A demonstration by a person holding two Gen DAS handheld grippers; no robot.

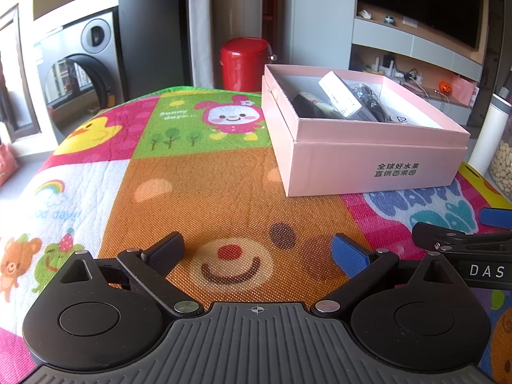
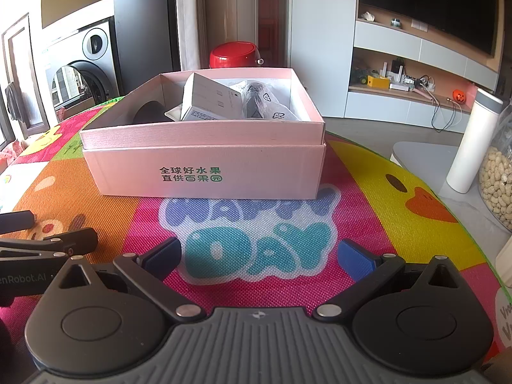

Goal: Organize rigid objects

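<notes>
Both the left gripper (image 1: 257, 249) and right gripper (image 2: 259, 256) gape empty; reaching into the pink box (image 2: 204, 156) may jostle its seemingly loosely piled items.

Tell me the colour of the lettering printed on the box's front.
Green on the pink box; clearest in the right wrist view.

The left gripper (image 1: 257, 251) is showing a grey ribbed body with a small crosshair mark, and two black round discs at its sides. Black arms with silver screws are carrying the fingers (image 1: 350, 256), which are wearing blue pads. The right gripper (image 2: 260, 256) is looking the same: grey ribbed body, black discs, silver rivets, blue pads on its fingers (image 2: 356, 260). White letters "DAS" and "enRobot.AI" are appearing on the black side parts.
</notes>
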